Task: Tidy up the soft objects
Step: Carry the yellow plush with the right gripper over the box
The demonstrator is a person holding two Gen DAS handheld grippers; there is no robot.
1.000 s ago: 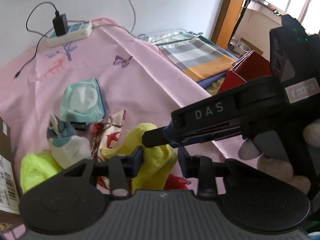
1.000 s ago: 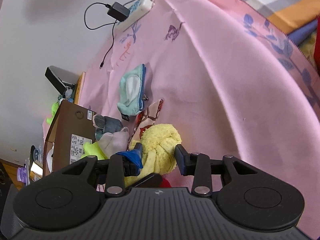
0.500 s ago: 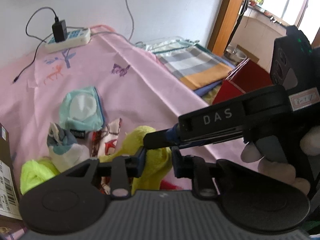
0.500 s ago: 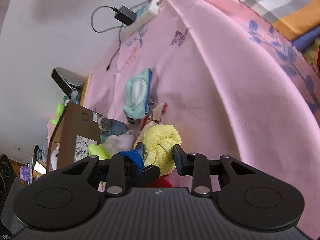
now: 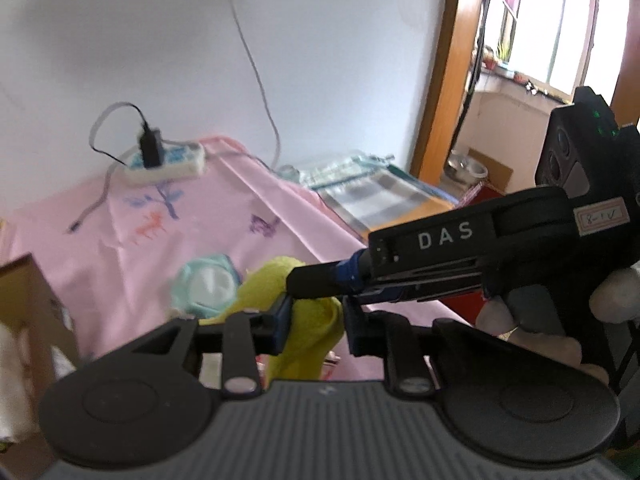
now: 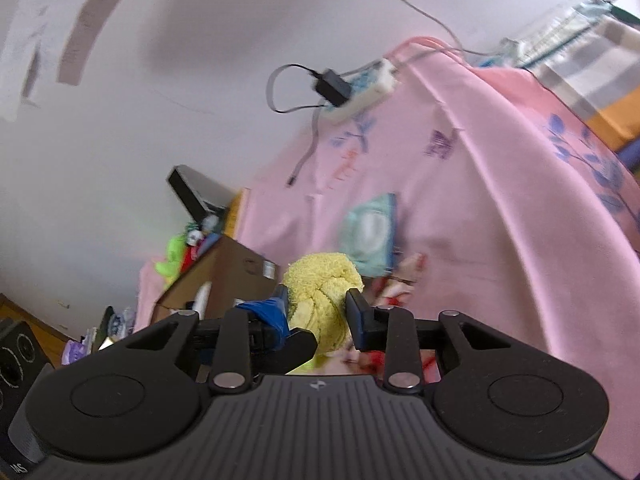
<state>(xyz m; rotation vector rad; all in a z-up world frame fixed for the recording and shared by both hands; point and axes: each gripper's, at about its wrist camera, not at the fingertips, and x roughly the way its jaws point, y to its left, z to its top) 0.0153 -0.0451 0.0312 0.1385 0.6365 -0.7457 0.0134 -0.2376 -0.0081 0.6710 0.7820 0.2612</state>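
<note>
Both my grippers are clamped on the yellow towel (image 6: 320,280): the left gripper (image 5: 314,318) pinches a fold, the right gripper (image 6: 318,312) its knotted end. Since a second ago I've lifted it off the pink sheet (image 5: 120,248), above the teal pouch (image 5: 206,284).

1. The left wrist camera is sitting just behind the left claw (image 5: 314,322), looking forward and downward along its fingers across the pink sheet (image 5: 208,236) toward the white wall (image 5: 200,40), with a doorway and window (image 5: 560,32) at right.
2. The right wrist camera is riding behind the right claw (image 6: 318,312), tilting, facing the same wall (image 6: 160,100) with the cardboard box (image 6: 224,272) at left.
3. Both are viewing closely the yellow towel (image 5: 308,320), the power strip (image 5: 164,166) and the teal pouch (image 5: 206,284); the left view is also catching the right claw's body (image 5: 460,256).
</note>
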